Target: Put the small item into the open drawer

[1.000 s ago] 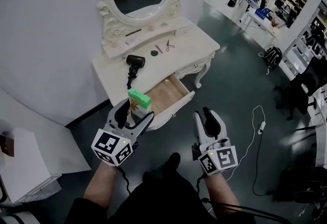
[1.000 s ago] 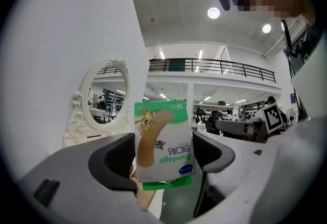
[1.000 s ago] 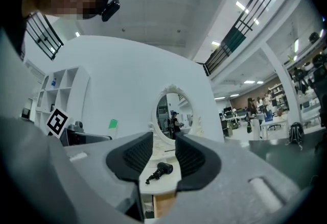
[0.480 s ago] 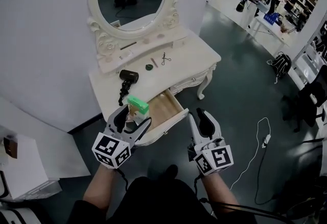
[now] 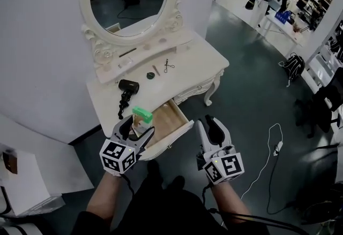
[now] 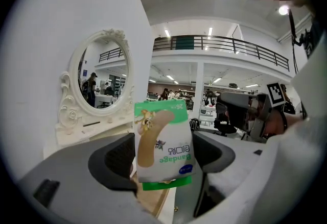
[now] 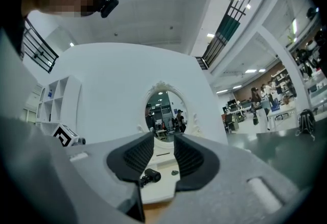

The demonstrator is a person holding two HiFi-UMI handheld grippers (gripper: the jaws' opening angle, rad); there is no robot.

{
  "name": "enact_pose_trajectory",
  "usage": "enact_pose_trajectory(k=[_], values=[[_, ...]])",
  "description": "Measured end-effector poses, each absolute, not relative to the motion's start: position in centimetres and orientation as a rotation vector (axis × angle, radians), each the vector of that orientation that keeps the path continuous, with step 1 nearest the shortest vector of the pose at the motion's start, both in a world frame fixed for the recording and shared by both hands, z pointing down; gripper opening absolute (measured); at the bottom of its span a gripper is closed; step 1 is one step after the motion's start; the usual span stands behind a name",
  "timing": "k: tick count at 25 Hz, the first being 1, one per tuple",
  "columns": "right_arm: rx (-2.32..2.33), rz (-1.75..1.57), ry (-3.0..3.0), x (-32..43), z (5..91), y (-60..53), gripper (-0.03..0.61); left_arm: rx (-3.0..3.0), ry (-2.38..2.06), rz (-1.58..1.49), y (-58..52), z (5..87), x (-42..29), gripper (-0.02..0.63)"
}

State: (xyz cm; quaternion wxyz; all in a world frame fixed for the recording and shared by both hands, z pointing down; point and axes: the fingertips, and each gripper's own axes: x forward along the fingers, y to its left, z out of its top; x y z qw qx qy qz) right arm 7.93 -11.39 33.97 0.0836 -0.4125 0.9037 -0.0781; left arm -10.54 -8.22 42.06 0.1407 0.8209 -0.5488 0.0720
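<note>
My left gripper is shut on a small green-and-white bandage box, which stands upright between its dark pads. The box hangs over the near left end of the open wooden drawer of the cream dressing table. My right gripper is held just to the right of the drawer's front. Its jaws are closing, still apart, with nothing between them. Past them I see the table top and the oval mirror.
On the table top lie a black hair dryer, a small dark round item and small scissors. A white cabinet stands at the left. A cable with a power strip lies on the floor at the right.
The head view has shifted, so the dressing table now sits further left and a bit higher. Both grippers keep their places before the drawer. The left one still holds the box.
</note>
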Motion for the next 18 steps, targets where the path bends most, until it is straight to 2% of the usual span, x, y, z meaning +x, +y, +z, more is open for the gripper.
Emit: enact_pose_trajectory(k=[10, 18], values=[[-1.418, -0.196, 2.641, 5.8, 33.5, -16.3, 0.115, 2.398, -1.379, 0.323, -14.0, 47.8, -11.9, 0.347], [-1.531, -0.215, 2.638, 2.0, 35.5, -18.7, 0.114, 2.348, -1.163, 0.472, -16.3, 56.2, -11.9, 0.347]])
